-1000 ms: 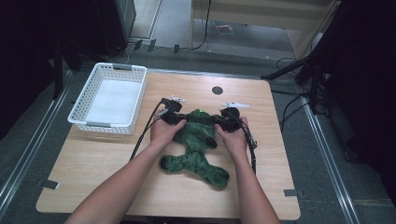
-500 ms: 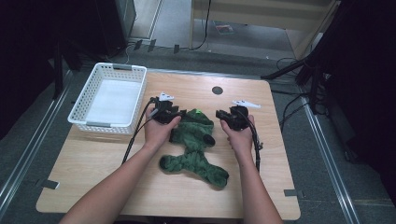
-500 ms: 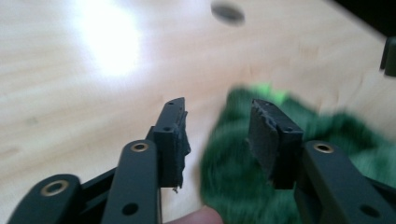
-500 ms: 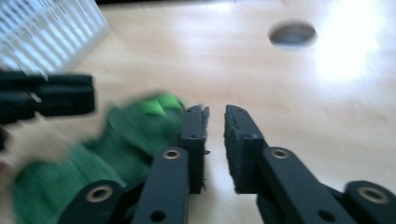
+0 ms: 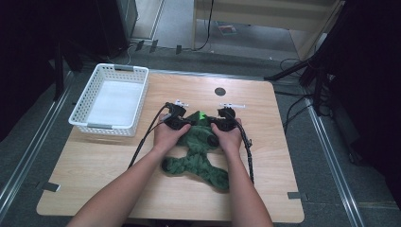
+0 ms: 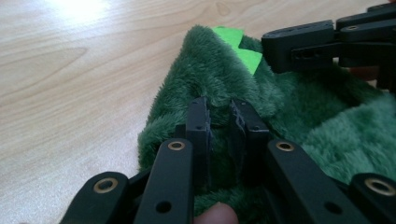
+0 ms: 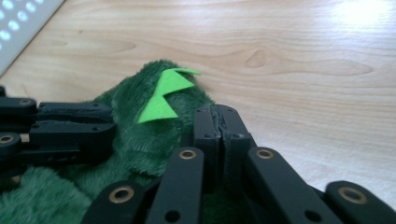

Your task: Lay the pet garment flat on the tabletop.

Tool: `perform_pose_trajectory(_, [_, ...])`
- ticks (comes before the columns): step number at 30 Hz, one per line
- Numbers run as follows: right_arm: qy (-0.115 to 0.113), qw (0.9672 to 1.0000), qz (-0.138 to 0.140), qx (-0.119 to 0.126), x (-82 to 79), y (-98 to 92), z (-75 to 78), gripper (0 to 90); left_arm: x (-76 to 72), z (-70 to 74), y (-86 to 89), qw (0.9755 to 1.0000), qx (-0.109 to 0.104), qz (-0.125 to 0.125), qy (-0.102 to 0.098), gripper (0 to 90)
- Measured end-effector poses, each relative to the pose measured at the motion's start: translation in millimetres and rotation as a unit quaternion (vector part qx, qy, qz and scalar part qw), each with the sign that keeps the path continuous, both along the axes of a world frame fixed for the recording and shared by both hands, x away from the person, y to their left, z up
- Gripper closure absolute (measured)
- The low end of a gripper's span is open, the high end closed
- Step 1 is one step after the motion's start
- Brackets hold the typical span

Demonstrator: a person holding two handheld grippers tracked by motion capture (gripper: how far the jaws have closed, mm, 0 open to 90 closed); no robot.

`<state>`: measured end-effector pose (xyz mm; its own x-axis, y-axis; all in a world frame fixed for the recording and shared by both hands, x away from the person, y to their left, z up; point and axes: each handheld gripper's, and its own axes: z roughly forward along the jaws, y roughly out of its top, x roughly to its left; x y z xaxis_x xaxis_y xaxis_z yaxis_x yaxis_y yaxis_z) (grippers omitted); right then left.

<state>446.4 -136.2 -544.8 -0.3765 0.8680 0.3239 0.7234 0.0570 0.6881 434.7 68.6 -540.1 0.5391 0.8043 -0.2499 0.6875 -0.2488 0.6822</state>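
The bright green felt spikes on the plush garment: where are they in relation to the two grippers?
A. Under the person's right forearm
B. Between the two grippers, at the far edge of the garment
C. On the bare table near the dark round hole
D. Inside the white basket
B: in the high view the bright green felt spikes sit on the green plush garment, between the left gripper and the right gripper.

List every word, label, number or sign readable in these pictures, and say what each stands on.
None: no readable text anywhere.
The green plush garment, its bright green felt spikes, the white basket, the wooden table and both grippers carry no lettering.
A small item on the floor beyond the table is too blurred to read.
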Motion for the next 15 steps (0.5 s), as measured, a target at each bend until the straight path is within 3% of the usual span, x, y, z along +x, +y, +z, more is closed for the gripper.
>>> perform_pose_trajectory(2, [-0.002,1.0000,-0.003,-0.001,1.4,0.9,0.0,87.1,0.0,0.6,-4.6,0.9998,0.014,0.009,-0.009,78.6])
perform_pose_trajectory(4, [-0.002,0.9998,-0.003,-0.020,0.9,3.4,4.7,76.3,0.7,0.5,-6.0,0.9998,0.011,0.016,-0.007,78.4])
perform_pose_trajectory(5, [-0.012,0.9995,-0.005,-0.030,-0.6,3.3,7.8,71.6,1.1,0.4,-5.4,0.9998,0.008,0.017,-0.004,78.5])
perform_pose_trajectory(7, [-0.028,0.9996,-0.009,-0.004,-7.4,-2.1,16.6,67.9,0.9,-0.1,-4.8,0.9998,0.007,0.015,-0.006,79.0])
perform_pose_trajectory(9, [-0.047,0.9981,-0.011,0.039,-20.9,-9.3,29.2,67.3,0.2,-0.2,-5.8,0.9998,0.012,0.014,-0.013,79.2])
perform_pose_trajectory(10, [-0.061,0.9970,-0.009,0.046,-32.3,-11.8,36.8,67.2,0.2,0.1,-5.4,0.9998,0.015,0.013,-0.011,79.5])
perform_pose_trajectory(12, [-0.083,0.9959,-0.009,0.034,-52.6,-11.6,46.6,67.4,0.6,0.5,-5.5,0.9997,0.018,0.018,-0.009,81.2])
perform_pose_trajectory(13, [-0.089,0.9952,-0.003,0.041,-65.5,-9.8,49.9,67.4,1.0,0.4,-5.6,0.9996,0.015,0.023,-0.006,82.6])
perform_pose_trajectory(15, [-0.087,0.9943,0.036,0.052,-89.3,0.3,48.6,66.1,2.3,0.0,-5.8,0.9995,0.008,0.032,-0.003,84.1])
